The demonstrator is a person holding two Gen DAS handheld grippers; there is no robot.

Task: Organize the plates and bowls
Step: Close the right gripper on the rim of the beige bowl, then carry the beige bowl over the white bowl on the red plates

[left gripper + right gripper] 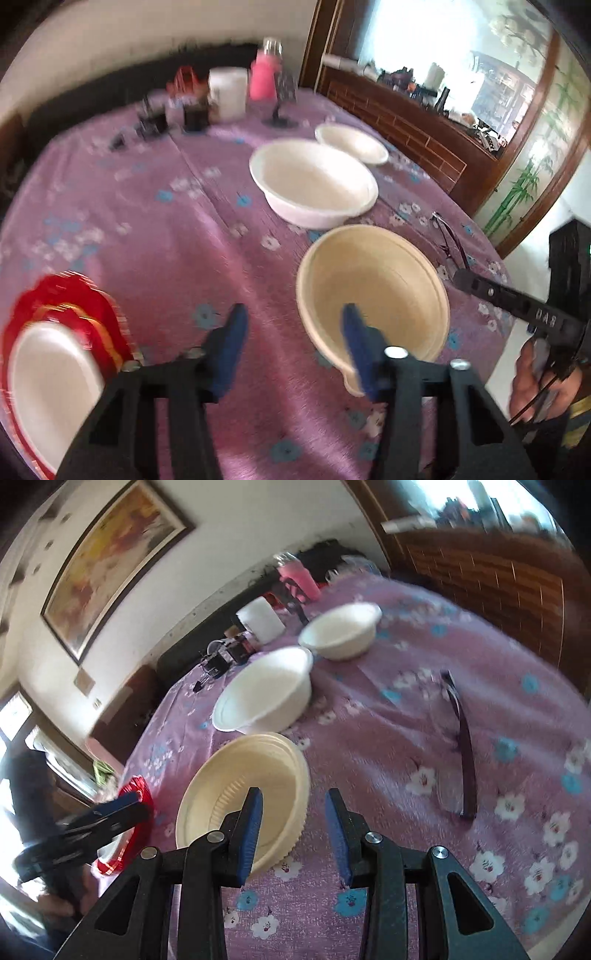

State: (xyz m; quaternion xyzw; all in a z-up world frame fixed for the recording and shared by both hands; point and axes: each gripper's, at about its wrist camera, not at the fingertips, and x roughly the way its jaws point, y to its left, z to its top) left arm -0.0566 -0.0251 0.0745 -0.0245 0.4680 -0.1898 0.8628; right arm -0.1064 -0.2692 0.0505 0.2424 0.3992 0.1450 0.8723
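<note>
Left wrist view, nearest first: left gripper (291, 332) hangs over the tablecloth (166, 258) with its jaws apart and nothing between the blue pads. One pad overlaps the near rim of the cream bowl (373, 291) in the picture; contact cannot be told through the motion blur. At lower left sits a white plate (48, 373) on a red plate (70, 299), a stack already started.

Right wrist view: right gripper (293, 812) likewise released, jaws parted, empty. Its left pad lies over the cream bowl's (243, 794) edge; the other hangs over bare cloth. Left gripper appears here at far left, near the red plate (138, 794).

Mid-distance: large white bowl (314, 181) just beyond the cream one, apparently not touching it. Behind that, a small white bowl (351, 142), close beside the large one. A pair of glasses (460, 738) lies well to the right of the bowls.

Far edge: pink bottle (263, 77), white container (228, 92), dark clutter too blurred to name.

Judgement: plates seem grouped; three bowls still separate. Step in hand looks like the approach to the cream bowl, either gripper a candidate. Next move calls for one pad inside the rim and one outside, a close on the thin wall, then a lift to nest bowls. Thin rim may flex or slip.
</note>
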